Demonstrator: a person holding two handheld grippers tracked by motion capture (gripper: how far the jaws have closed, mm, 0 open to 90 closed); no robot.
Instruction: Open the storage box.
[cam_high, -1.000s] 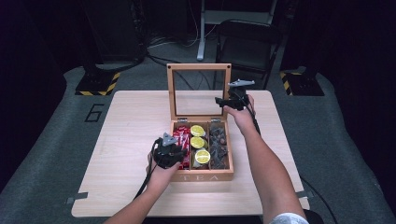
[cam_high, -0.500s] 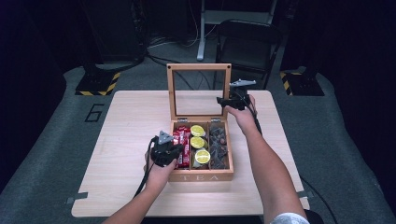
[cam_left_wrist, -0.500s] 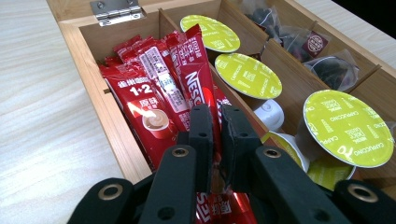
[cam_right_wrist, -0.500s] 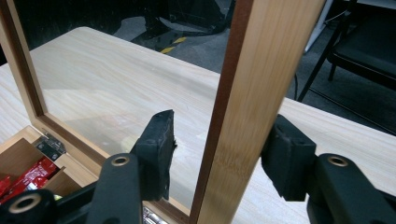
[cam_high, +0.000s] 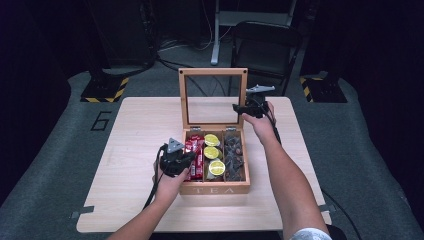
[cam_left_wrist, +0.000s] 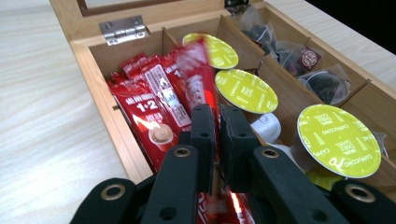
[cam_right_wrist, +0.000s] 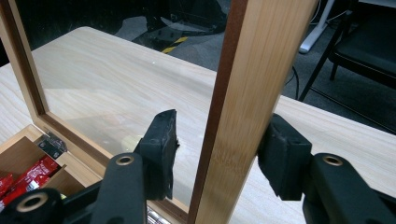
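Note:
A wooden tea box (cam_high: 215, 189) stands open on the table, its glass-paned lid (cam_high: 212, 72) upright. It holds red sachets (cam_high: 196, 150) at left, yellow-topped capsules (cam_high: 212, 152) in the middle and dark tea bags (cam_high: 233, 155) at right. My left gripper (cam_high: 187, 159) is over the left compartment. In the left gripper view it (cam_left_wrist: 218, 114) is shut on a red sachet (cam_left_wrist: 196, 70), which looks blurred and raised above the others. My right gripper (cam_right_wrist: 217, 135) straddles the lid's right frame post (cam_right_wrist: 243, 93), jaws open, with a small gap on the glass side.
The light wooden table (cam_high: 140, 125) has free room left and right of the box. A black chair (cam_high: 265, 40) stands behind the far edge. Yellow-black striped bases (cam_high: 107, 90) and a painted "6" (cam_high: 101, 121) mark the grey floor.
My left gripper has crept slightly up and towards the box with the sachet. The right gripper has stayed at the lid's right edge.

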